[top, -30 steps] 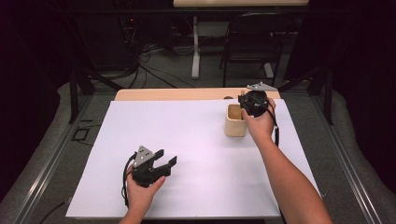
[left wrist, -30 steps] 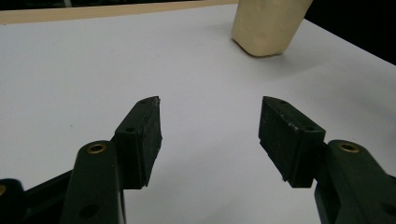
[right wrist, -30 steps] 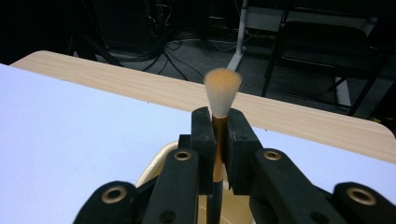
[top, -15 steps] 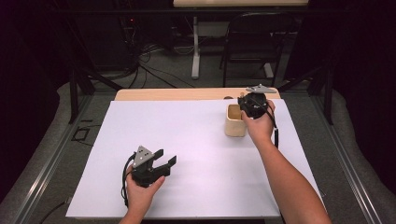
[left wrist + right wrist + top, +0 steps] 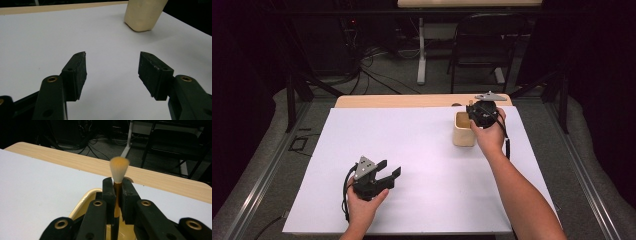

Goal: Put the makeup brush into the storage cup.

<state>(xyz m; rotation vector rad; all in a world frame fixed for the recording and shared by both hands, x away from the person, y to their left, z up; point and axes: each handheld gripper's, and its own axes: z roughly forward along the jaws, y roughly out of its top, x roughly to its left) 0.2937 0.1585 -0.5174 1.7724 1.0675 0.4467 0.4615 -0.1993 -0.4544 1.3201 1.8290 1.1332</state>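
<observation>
On the left of the high view I have my left gripper (image 5: 389,174) low over the white sheet (image 5: 422,165), near the table's front edge, held in the person's left hand (image 5: 361,207). In the left gripper view its 2 jaws stand wide apart with nothing between them, just bare white surface below. Beyond them, well apart, I see the cream cup (image 5: 144,14) standing toward the far right.

Moving right in the high view, the cream cup (image 5: 463,131) sits on the sheet close to the far edge, where a strip of wooden tabletop (image 5: 412,101) shows past the sheet. My right gripper (image 5: 477,112) is directly at the cup's right side, above its rim, held in the person's right hand (image 5: 488,136).

In the right gripper view the 2 jaws are clamped on the orange handle of a brush (image 5: 118,176). The brush stands upright, its pale bristle head sticking up above the jaw tips. The rim of the cup (image 5: 82,202) lies right beneath the jaws, and the handle's lower end runs down over the cup's opening; I cannot tell whether it touches the bottom.
</observation>
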